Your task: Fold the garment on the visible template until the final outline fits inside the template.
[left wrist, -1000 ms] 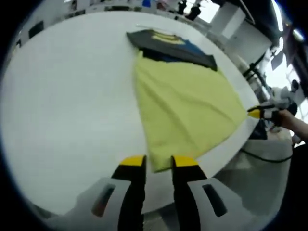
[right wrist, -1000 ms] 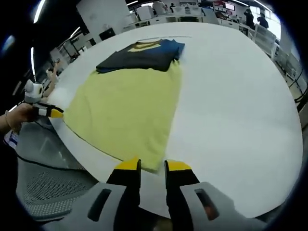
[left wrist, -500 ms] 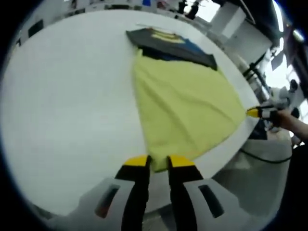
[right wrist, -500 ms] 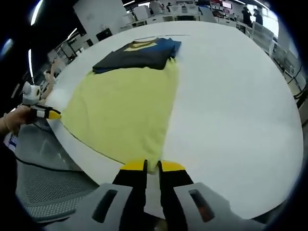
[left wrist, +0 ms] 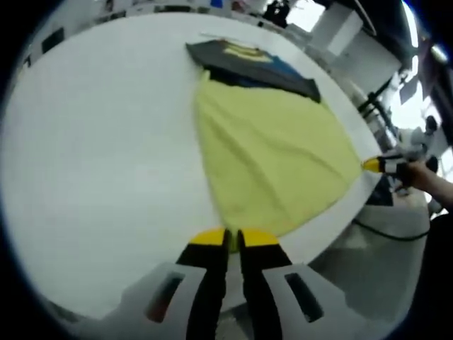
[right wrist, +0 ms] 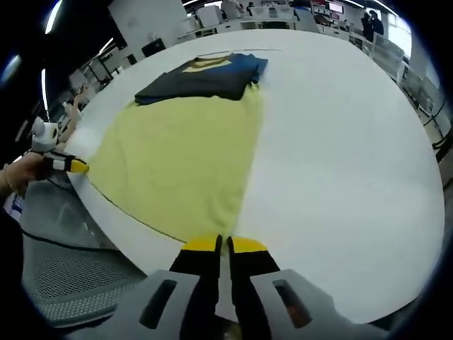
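**Both tongs pinched on the near corners of the yellow garment**

I have the left tongs [left wrist: 228, 238] closed on one near corner of the yellow garment [left wrist: 272, 156], and the right tongs [right wrist: 219, 244] closed on the other near corner. The garment lies flat on the white counter [left wrist: 99, 142], its long axis running away from me toward 12 o'clock, where its far end meets a folded dark shirt [right wrist: 205, 76]. From the left tongs the cloth spreads toward 1 o'clock; from the right tongs toward 11 o'clock. Both arms are equally near. The near hem sits right at the counter's edge, so I judge the fold has to travel away from me; the open counter to either side leaves room.
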`<state>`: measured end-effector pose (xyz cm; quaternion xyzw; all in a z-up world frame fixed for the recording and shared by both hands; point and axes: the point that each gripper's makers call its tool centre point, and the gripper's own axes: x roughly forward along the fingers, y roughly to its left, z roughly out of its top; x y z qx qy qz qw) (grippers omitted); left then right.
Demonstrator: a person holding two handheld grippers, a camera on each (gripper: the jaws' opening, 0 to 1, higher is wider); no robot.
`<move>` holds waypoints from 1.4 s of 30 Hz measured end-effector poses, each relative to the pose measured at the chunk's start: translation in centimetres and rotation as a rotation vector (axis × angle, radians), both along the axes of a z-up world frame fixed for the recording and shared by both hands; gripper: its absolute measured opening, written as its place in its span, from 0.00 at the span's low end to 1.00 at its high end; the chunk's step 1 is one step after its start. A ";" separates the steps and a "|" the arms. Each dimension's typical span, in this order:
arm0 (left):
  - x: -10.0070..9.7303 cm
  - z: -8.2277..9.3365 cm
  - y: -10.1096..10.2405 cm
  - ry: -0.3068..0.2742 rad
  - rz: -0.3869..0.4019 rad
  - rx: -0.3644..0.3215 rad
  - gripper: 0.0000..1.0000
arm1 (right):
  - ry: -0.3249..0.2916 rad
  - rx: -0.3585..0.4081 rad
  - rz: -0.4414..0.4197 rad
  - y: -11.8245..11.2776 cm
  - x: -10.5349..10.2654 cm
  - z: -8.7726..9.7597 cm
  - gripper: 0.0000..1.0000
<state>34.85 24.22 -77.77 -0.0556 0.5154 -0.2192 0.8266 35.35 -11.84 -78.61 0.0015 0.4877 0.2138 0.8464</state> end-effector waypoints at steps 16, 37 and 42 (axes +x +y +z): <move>-0.3 0.6 -0.3 -0.001 0.028 -0.033 0.00 | -0.027 -0.034 0.049 0.1 -0.1 0.8 0.03; -3.5 2.5 -1.0 0.040 -0.059 -0.066 0.00 | -0.075 0.007 0.059 -0.6 -2.4 3.9 0.02; -4.2 3.3 -1.0 0.037 -0.091 -0.052 0.00 | -0.086 0.011 0.077 -0.8 -3.1 4.9 0.02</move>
